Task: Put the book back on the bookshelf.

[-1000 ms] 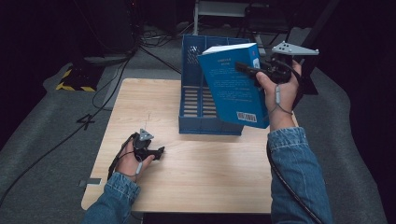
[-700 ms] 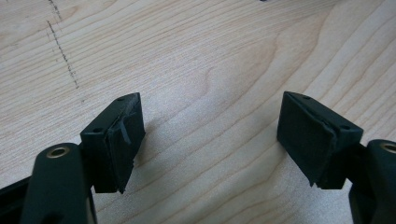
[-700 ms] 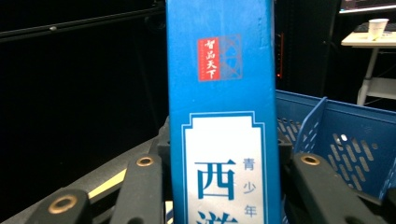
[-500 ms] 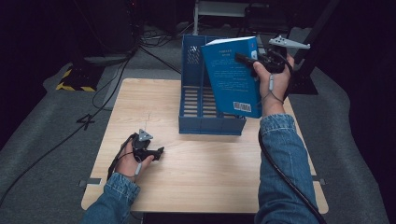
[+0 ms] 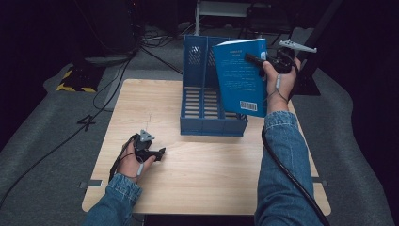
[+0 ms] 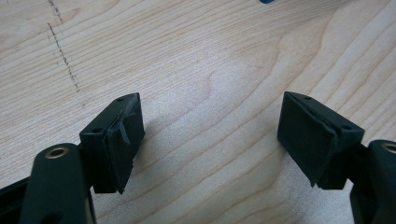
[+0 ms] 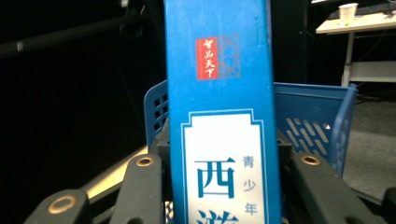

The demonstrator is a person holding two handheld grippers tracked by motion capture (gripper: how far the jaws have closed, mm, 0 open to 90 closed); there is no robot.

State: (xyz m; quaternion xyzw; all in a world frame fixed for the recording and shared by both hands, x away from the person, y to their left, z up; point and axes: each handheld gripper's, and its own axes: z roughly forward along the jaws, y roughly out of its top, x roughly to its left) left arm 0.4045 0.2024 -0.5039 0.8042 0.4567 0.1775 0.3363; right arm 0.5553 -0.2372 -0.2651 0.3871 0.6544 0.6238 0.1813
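Note:
A blue book (image 5: 240,77) with a barcode on its back cover hangs tilted in the air over the right side of a blue file rack (image 5: 197,101). My right gripper (image 5: 256,61) is shut on the book's upper right edge. In the right gripper view the book's spine (image 7: 222,116) stands upright between the jaws, with the rack's blue wall (image 7: 317,130) behind it. My left gripper (image 5: 157,153) rests low on the wooden table (image 5: 211,183) near its front left. Its jaws stand open with only bare wood (image 6: 210,93) between the pads (image 6: 119,140).
The rack has slotted compartments and stands at the table's back middle. Cables (image 5: 94,103) and a yellow-black striped base (image 5: 73,80) lie on the grey floor to the left. A dark stand (image 5: 310,52) rises behind the right hand.
The right hand has carried the book left and slightly up, over the rack's right compartment. The left hand and its gripper have stayed where they were.

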